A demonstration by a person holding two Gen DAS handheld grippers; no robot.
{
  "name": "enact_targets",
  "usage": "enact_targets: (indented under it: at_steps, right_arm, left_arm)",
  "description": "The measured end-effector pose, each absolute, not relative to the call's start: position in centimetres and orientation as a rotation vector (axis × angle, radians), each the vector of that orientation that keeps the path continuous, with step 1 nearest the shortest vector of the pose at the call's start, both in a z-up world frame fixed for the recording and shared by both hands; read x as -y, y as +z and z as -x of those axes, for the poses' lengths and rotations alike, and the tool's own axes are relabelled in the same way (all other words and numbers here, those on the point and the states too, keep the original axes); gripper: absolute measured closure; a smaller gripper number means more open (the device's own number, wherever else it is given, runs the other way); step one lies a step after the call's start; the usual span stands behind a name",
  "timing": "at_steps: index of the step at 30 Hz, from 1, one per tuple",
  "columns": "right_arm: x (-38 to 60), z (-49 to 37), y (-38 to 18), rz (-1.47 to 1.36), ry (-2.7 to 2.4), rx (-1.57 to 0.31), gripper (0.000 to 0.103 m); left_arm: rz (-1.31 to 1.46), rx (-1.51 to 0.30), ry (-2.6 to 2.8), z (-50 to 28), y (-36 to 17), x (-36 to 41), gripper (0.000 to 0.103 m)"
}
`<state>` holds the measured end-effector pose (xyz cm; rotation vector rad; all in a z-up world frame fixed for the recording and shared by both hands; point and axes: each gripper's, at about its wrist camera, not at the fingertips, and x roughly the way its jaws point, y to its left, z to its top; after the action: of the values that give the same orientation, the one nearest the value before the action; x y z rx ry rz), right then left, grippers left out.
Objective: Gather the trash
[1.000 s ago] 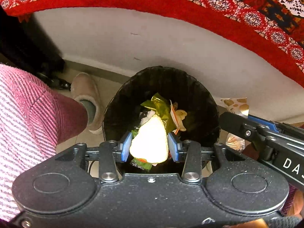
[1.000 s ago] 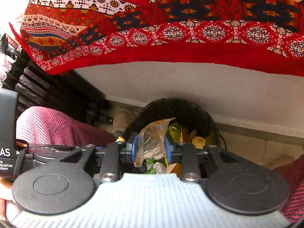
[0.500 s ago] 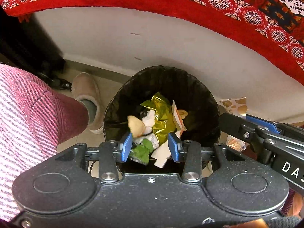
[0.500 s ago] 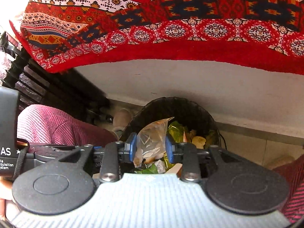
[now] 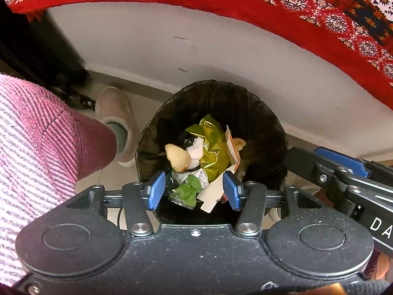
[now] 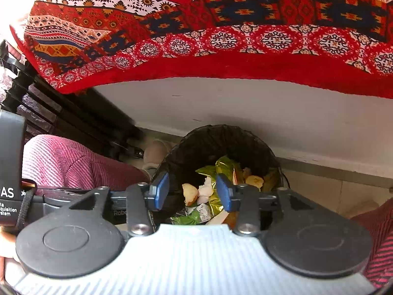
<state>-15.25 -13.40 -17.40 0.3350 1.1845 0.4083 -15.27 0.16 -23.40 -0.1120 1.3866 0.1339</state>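
Left gripper point(image 5: 194, 191) agape above bin point(image 5: 265, 123)

- From the left wrist we look steeply down past our own blue fingertips point(image 5: 157, 190) into the black bin point(image 5: 265, 120), close above it.
- From the right wrist we look down at a shallower slant, from a little farther back.
- Both views share the bin, the white wall point(image 6: 245, 103) and the red patterned cloth point(image 6: 221, 36).
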Motion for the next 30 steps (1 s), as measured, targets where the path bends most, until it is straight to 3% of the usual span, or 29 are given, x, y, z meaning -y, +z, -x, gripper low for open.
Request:
enact_targets:
  at_steps: [15,19,30]
  right_arm:
    - [13.39,15.38,-17.74,-0.326,0.383,-1.201,0.035]
    - [13.35,15.39,-17.85,-0.326,0.369,-1.206,0.032]
    - [13.64,15.27,-17.99,-0.335,0.362,-1.213,0.028]
  left_arm:
    - [0.132,-1.384,0.142,15.25,-23.47,-0.31,0.052]
    - [0.137,-1.389,0.151,15.1,-23.53,-0.46,0.045]
    - [0.135,-1.384,0.159,15.03,-23.45,-0.66,0.043]
